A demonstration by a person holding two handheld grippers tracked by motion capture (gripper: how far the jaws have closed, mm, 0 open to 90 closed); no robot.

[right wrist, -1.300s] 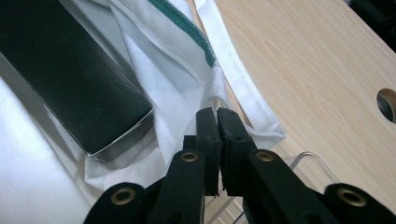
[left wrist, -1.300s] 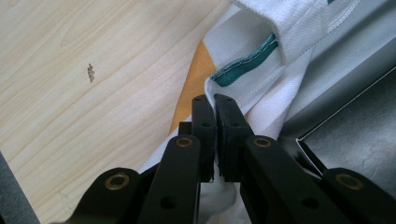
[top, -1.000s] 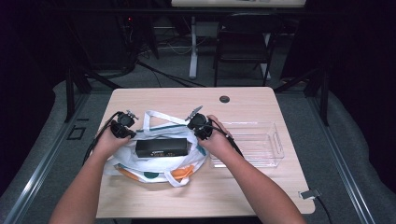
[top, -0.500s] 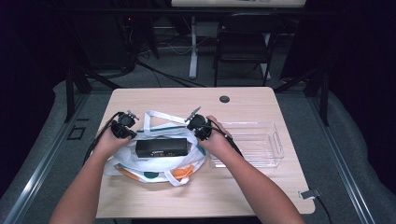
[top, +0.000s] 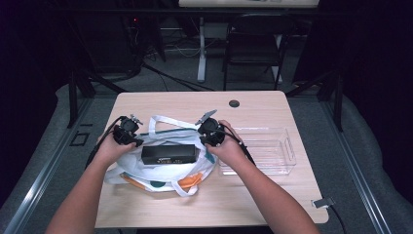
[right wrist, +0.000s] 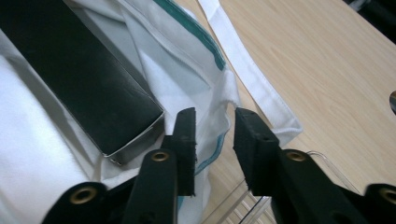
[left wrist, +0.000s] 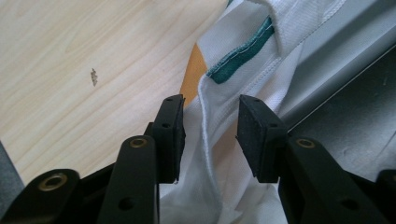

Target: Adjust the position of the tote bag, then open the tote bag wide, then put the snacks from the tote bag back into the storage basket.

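A white cloth bag with teal and orange trim lies on the table, and a long black box rests in its mouth. My left gripper is at the bag's left rim. Its jaws have just been opening and stand open, with the bag's hem loose between the pads. My right gripper is at the right rim. It has also just been opening, and the bag's edge hangs slack between its pads, beside the box end.
A clear plastic bin stands right of the bag, its rim just under my right gripper. A white strap trails over the wood. A round hole sits at the table's far edge. A chair stands beyond.
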